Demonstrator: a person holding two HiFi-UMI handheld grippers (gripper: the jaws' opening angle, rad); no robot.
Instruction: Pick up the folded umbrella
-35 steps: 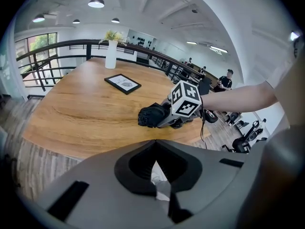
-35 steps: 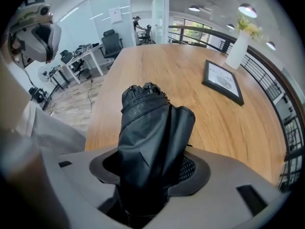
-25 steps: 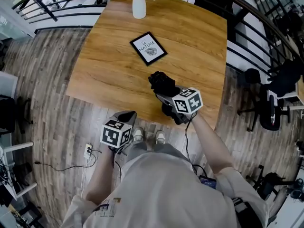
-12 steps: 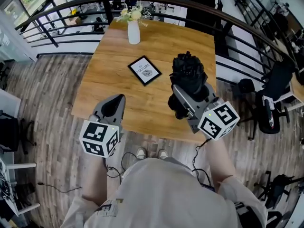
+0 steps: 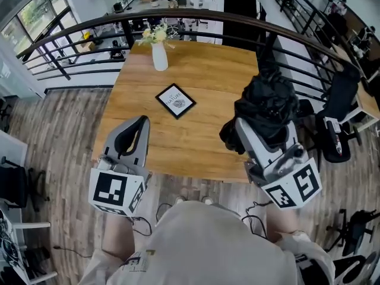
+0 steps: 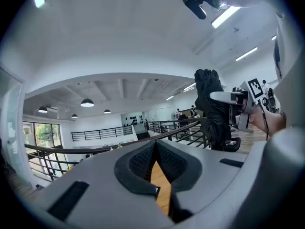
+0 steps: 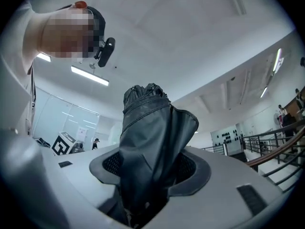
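Observation:
The folded umbrella [image 5: 267,103] is a black bundle of fabric, held up in the air off the wooden table [image 5: 202,141]. My right gripper [image 5: 256,126] is shut on it, and the fabric bulges out past the fingers. In the right gripper view the umbrella [image 7: 147,123] stands up between the pads of the right gripper [image 7: 152,168] and hides the fingertips. My left gripper [image 5: 141,122] hovers at the left above the table's near edge, shut and holding nothing. In the left gripper view its tips [image 6: 155,146] meet, and the umbrella [image 6: 209,104] shows at the right.
On the table lie a black-framed print [image 5: 176,100] and, at the far end, a white vase with flowers [image 5: 159,55]. A dark railing [image 5: 196,18] curves behind the table. An office chair [image 5: 338,138] stands at the right on the plank floor.
Both grippers have risen from table level toward the head camera. The right one has carried the umbrella up off the table and to the right. The left one stays shut and holds nothing.

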